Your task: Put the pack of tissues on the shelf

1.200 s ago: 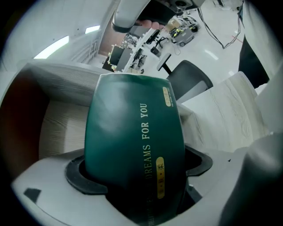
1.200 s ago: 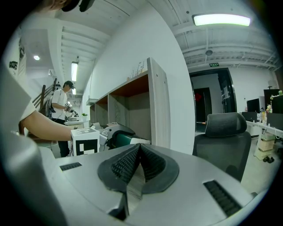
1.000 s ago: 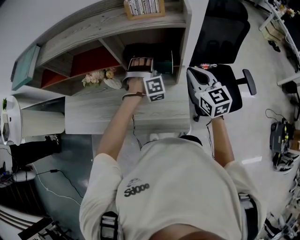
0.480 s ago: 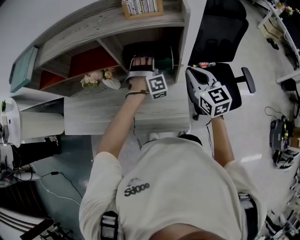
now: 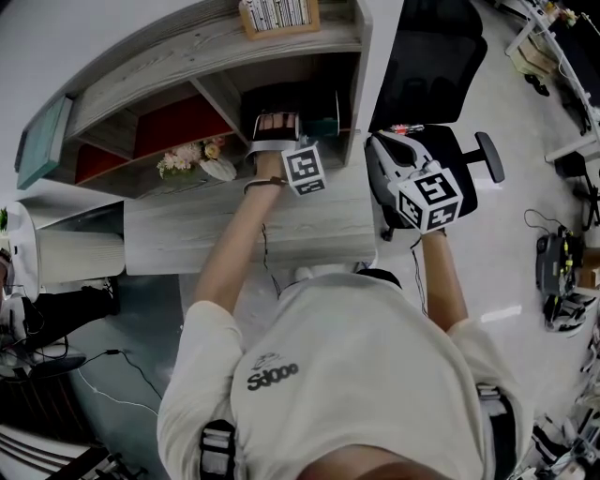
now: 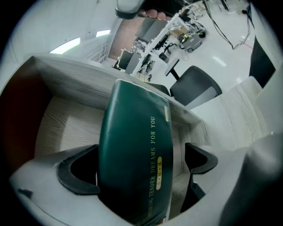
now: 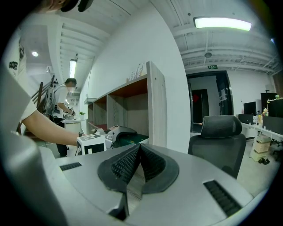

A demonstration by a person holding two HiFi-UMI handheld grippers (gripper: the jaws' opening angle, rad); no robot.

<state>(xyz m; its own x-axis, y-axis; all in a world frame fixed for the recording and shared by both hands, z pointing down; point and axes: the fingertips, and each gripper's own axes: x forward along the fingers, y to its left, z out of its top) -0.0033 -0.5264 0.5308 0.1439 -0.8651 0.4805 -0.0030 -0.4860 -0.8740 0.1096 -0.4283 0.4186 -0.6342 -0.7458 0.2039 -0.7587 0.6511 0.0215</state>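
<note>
The pack of tissues is dark green with gold print and lies in the right-hand shelf compartment. In the head view only its green end shows inside that opening. My left gripper reaches into the compartment with its jaws spread wide around the pack. The right pad stands clear of the pack and the left pad sits close beside it. In the head view the left gripper is at the shelf mouth. My right gripper hovers off the desk's right end, shut and empty.
The shelf unit stands on a pale wood desk. A box of books sits on top. Flowers lie left of my left hand, by a red-backed compartment. A black office chair stands to the right.
My left gripper stays at the shelf opening with the pack between its jaws, shifting only slightly left. The right gripper has hardly moved.
</note>
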